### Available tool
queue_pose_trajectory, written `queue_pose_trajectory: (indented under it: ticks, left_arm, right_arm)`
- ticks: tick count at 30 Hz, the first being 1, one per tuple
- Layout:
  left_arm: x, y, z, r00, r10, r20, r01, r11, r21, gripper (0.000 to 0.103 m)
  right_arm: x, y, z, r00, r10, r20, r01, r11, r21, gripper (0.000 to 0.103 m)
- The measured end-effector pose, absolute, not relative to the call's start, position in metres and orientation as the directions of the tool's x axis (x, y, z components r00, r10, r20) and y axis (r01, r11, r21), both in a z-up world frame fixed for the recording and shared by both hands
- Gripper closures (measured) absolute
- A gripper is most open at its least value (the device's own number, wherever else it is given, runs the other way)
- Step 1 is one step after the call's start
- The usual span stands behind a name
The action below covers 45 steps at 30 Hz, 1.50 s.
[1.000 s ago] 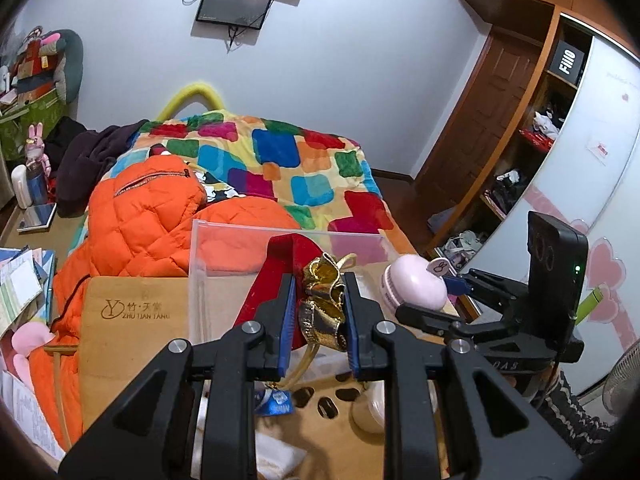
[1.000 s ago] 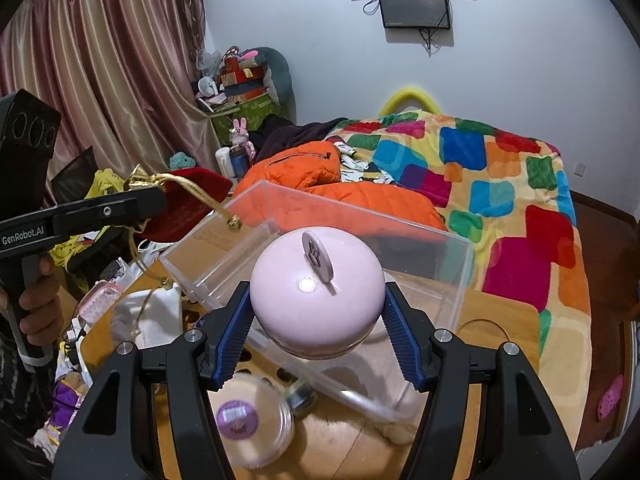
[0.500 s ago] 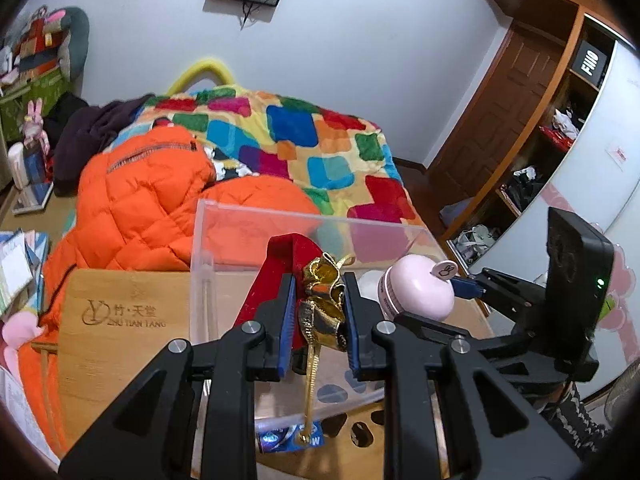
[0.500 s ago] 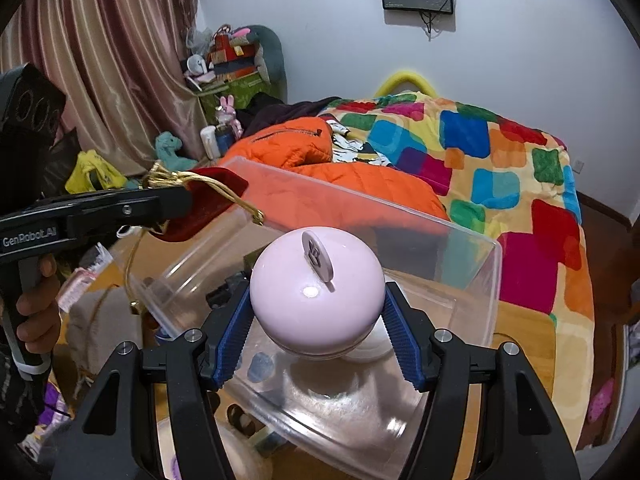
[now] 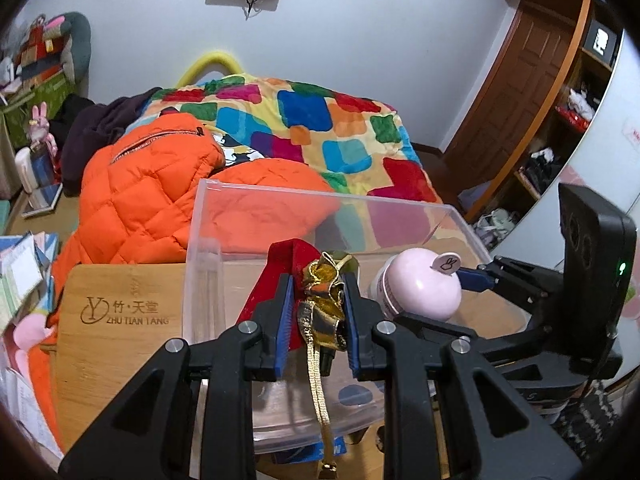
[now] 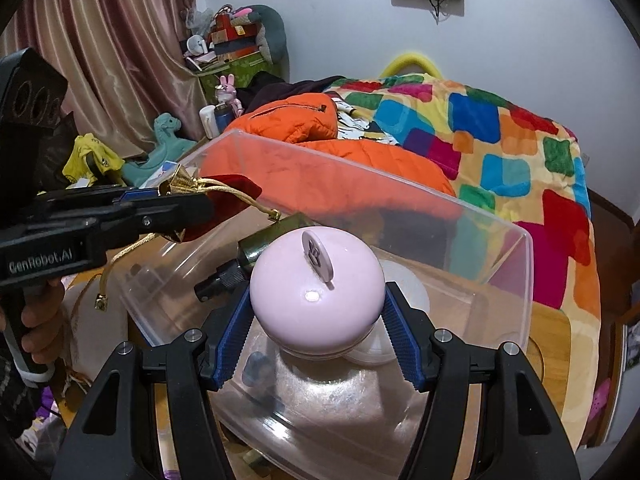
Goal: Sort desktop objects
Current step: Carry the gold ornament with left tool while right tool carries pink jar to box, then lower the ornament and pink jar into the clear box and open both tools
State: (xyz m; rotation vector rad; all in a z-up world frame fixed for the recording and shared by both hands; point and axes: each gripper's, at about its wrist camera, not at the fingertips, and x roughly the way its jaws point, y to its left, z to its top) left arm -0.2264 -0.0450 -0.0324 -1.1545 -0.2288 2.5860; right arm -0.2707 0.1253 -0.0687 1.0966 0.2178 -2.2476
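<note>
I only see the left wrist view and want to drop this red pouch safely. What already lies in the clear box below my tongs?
Observer: A dark bottle with a black cap lies inside the clear box, on the red pouch side.
Operator: Where do the cords hang?
Observer: One gold cord tip seems to dangle outside the box's wall.
Operator: And the pink ball's grip?
Observer: The right tongs pinch the pink ball low on both sides.

A round pink container (image 6: 316,296) is held above the clear plastic bin (image 5: 320,204); a red pouch with gold drawstring (image 5: 316,300) is held beside it.
</note>
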Motion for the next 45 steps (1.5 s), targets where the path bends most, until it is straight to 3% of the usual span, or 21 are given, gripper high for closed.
queue_pose_trajectory:
  ticks: [11,17,19,29,31,45]
  left_arm:
    - [-0.221,-0.038,-0.032,-0.643,0.296,-0.706,-0.208,-0.955,-0.212,0.067]
    - [-0.214,-0.036,-0.023,-0.658,0.288,-0.696,-0.210,-0.958,-0.197,0.049]
    - [-0.209,-0.035,-0.018,-0.672,0.270,-0.689,-0.204,-0.963,-0.178,0.037]
    - [-0.184,-0.031,0.007,-0.705,0.242,-0.667,-0.199,-0.970,-0.142,0.027]
    - [-0.177,-0.032,0.011,-0.710,0.245,-0.660,-0.199,-0.969,-0.145,0.014]
    - [-0.131,-0.028,0.017,-0.717,0.229,-0.658,-0.190,-0.973,-0.132,0.009]
  right_arm:
    - [-0.268,0.126,-0.068,-0.463,-0.459,-0.758,0.587,-0.800,0.125,0.042]
    - [-0.256,0.126,-0.055,-0.514,-0.440,-0.736,0.596,-0.801,0.063,0.029]
    - [-0.250,0.127,-0.050,-0.535,-0.437,-0.723,0.592,-0.804,0.047,0.028]
    - [-0.226,0.147,-0.028,-0.568,-0.426,-0.704,0.557,-0.829,0.053,0.019]
    - [-0.220,0.152,-0.025,-0.575,-0.428,-0.697,0.550,-0.833,0.058,0.017]
    - [-0.169,0.184,-0.008,-0.677,-0.354,-0.645,0.485,-0.874,-0.028,0.016]
